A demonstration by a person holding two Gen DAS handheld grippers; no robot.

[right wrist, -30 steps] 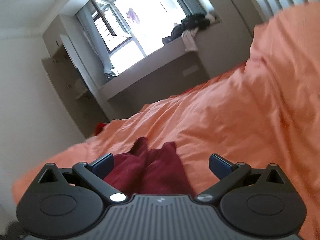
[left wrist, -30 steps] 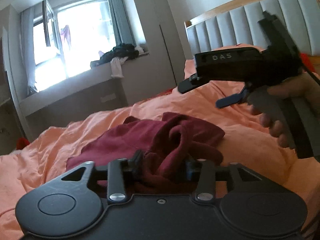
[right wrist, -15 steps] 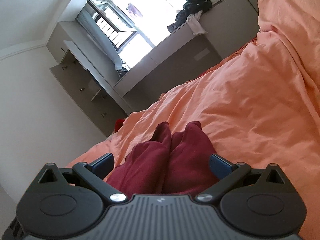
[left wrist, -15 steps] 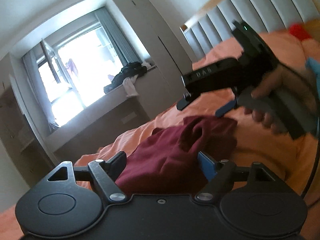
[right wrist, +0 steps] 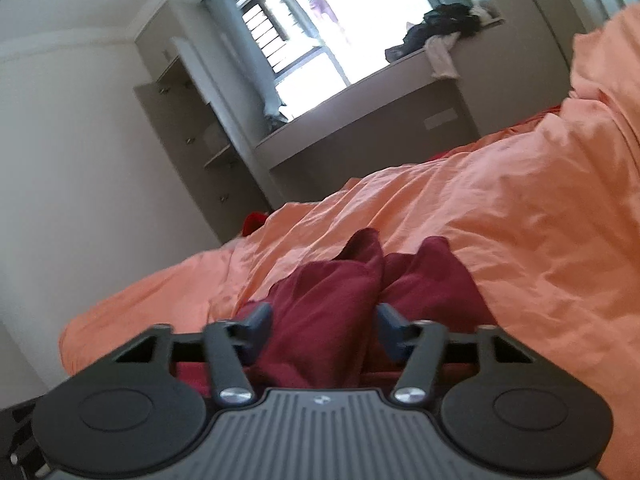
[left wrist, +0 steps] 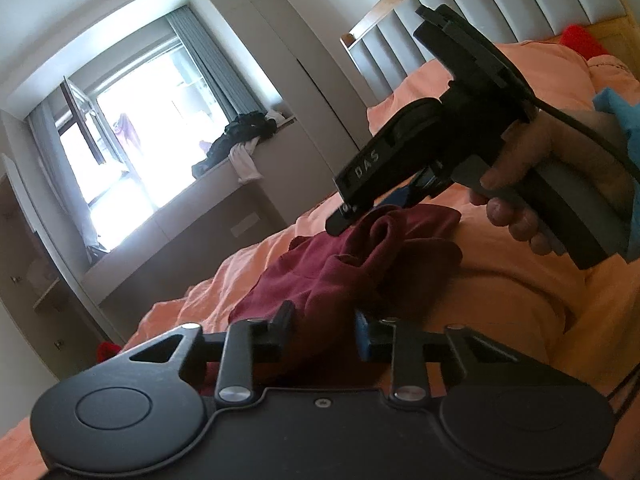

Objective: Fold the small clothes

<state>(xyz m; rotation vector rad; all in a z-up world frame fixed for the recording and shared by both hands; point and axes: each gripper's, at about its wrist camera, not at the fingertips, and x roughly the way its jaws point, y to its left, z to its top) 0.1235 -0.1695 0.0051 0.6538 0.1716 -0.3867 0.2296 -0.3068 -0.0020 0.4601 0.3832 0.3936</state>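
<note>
A small dark red garment (left wrist: 344,272) lies bunched on the orange bed cover (left wrist: 500,304). My left gripper (left wrist: 324,324) has its jaws drawn in around the garment's near fold and grips it. In the right wrist view the same garment (right wrist: 332,304) fills the gap of my right gripper (right wrist: 324,320), whose jaws are closed on a thick fold. In the left wrist view the right gripper (left wrist: 372,208) reaches down onto the garment's far end, held by a hand (left wrist: 532,184).
The orange bed cover (right wrist: 500,220) spreads wide to the right. A grey padded headboard (left wrist: 500,12) stands at the back right. A window ledge (left wrist: 224,196) with piled dark clothes (left wrist: 240,136) runs beside the bed. A red item (left wrist: 108,350) lies by the bed's far corner.
Both grippers have closed from wide open onto folds of the red garment. The right gripper has tipped downward onto the garment's far end.
</note>
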